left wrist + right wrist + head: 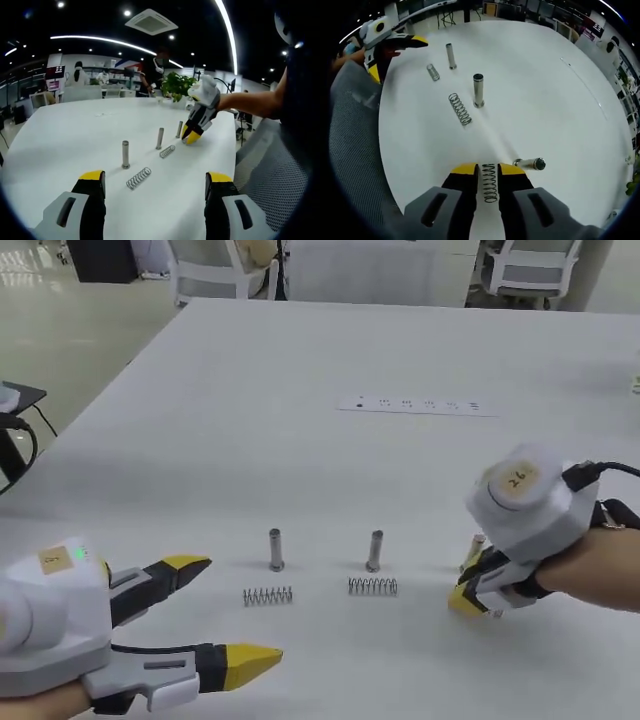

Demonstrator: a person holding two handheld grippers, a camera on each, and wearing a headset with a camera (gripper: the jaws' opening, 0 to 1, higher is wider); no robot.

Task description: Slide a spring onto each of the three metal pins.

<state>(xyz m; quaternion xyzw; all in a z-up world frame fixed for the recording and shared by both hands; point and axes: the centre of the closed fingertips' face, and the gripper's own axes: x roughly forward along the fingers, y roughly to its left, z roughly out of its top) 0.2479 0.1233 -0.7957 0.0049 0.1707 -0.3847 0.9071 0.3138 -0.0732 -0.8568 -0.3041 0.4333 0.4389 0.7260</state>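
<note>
Left gripper [235, 608] gaping wide, empty | right gripper [489, 170] clamped on spring [489, 186], pin [530, 163] just beside its tip | stickers [517, 480] on both grippers illegible

Dull metal, matt white top
I see satin-grey metal pins [276, 549] on a smooth, matt white table [300, 440]; the spring [490, 185] in my right gripper [489, 168] is bright wire, its tips smooth yellow plastic.

Left tongs [240, 607] spread wide, right tongs [489, 170] pinched on 1 spring [489, 188]
</note>
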